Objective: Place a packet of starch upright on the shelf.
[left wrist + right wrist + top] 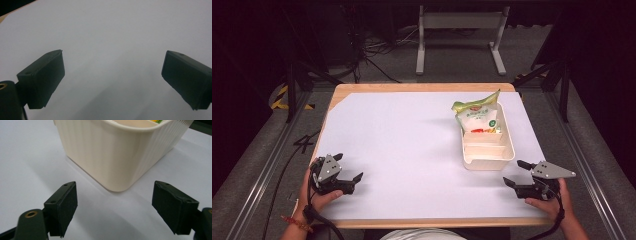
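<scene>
Both the left gripper (350, 166) and right gripper (516, 173) are resting with jaws spread wide and empty on the white table cover (402, 145), the right one pointing at the cream ribbed basket (488, 155) holding a green-and-white snack bag (476, 116).

left gripper (112, 80) jaws wide apart, white table cover (112, 30)

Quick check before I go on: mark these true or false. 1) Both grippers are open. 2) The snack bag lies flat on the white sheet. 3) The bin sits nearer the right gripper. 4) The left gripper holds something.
1) The left gripper and right gripper are open: true.
2) False: the snack bag stands in the far end of the cream bin.
3) True.
4) False: its jaws are apart over the bare white sheet.
</scene>
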